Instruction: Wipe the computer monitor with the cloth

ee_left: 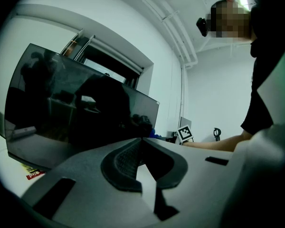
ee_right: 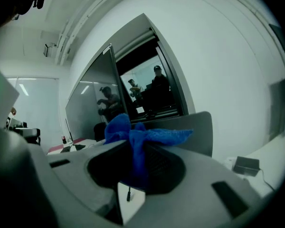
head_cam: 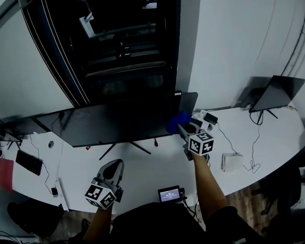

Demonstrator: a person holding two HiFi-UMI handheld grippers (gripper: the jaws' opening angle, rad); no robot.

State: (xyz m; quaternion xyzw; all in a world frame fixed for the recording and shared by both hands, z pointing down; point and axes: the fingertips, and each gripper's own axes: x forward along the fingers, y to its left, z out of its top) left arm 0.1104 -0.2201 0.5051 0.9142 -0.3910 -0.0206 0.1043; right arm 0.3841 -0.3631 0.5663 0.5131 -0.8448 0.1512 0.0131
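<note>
A wide dark monitor point(head_cam: 122, 121) stands on the white desk point(head_cam: 142, 172), its screen off. My right gripper point(head_cam: 185, 127) is shut on a bunched blue cloth point(head_cam: 178, 122), which sits at the monitor's right end, near its lower corner. In the right gripper view the blue cloth point(ee_right: 137, 137) sticks up from between the jaws, with the monitor's edge point(ee_right: 92, 99) just beyond. My left gripper point(head_cam: 112, 171) rests low over the desk in front of the monitor stand, jaws closed together with nothing in them. The left gripper view shows the monitor point(ee_left: 80, 113) across the desk.
A laptop point(head_cam: 274, 93) stands at the desk's far right with cables. A white box point(head_cam: 232, 162) and a small lit screen device point(head_cam: 170, 193) lie near the front edge. A keyboard point(head_cam: 28, 162) sits at the left. A dark window point(head_cam: 122, 39) rises behind the monitor.
</note>
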